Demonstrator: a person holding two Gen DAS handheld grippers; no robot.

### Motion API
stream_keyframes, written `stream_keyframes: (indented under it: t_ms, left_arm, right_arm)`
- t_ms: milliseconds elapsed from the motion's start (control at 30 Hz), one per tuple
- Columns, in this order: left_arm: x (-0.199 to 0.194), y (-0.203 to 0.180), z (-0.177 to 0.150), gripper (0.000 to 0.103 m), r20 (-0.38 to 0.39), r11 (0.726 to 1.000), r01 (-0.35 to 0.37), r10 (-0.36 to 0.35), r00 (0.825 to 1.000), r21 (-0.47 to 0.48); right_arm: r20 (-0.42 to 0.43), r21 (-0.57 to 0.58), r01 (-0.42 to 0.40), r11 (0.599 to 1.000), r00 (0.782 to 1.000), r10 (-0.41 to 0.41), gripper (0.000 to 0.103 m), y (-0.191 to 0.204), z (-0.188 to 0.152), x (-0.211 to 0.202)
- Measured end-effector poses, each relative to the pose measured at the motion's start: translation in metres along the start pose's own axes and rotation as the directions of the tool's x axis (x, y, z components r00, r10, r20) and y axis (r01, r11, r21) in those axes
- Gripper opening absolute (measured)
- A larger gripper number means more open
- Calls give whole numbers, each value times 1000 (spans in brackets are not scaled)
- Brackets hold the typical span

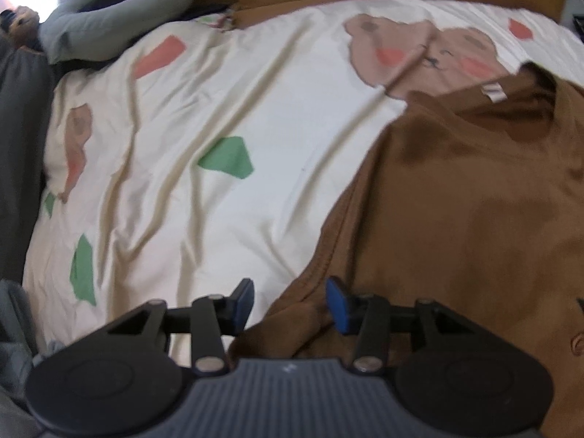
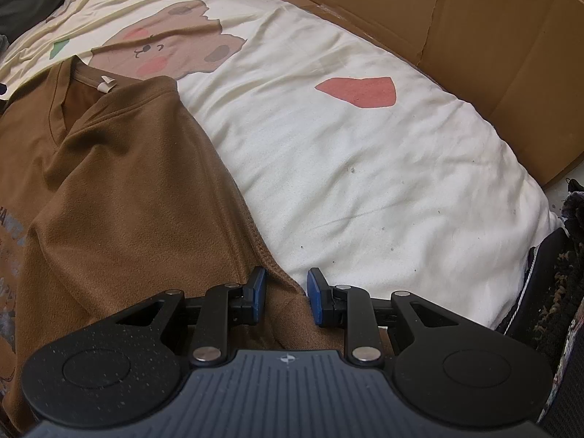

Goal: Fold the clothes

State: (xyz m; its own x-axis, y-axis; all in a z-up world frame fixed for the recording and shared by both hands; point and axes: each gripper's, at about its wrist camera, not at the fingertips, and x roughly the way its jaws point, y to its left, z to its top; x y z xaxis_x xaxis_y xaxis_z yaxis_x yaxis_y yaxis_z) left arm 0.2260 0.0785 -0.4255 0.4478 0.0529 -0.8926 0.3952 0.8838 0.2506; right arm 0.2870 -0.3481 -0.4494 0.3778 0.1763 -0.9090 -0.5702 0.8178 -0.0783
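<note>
My right gripper (image 2: 286, 297) fingers straddle the brown shirt (image 2: 120, 197) hem, left gripper (image 1: 290, 304) fingers spread at its seven-o'clock edge, unpinched, to lift both corners.

light: we see soft, even daylight, a blown-out white patch at the left view's top-left corner | shadows: faint, only in the bedsheet (image 2: 383, 168) creases | sharpness: left view smeared with blur; right view crisp | distortion: fisheye bends both views' edges
</note>
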Motion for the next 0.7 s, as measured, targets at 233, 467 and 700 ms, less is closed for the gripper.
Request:
stream_keyframes:
  t_ms: [233,467,700]
  left_arm:
    - [9,-1,6,31,-57,996,72,-70,996,43]
    - [6,-1,16,8,-94,990,97,-87,992,105]
    - [-16,35,24,6,-27,999,44,-43,999,20]
  right_arm:
    - [-3,-27,-8,1000,1000,8,20,0,0,1]
    - [1,-88,0,996,1000,0,4,10,-1,0]
    - [56,-87,61,994,997,-56,3,4,11,-5]
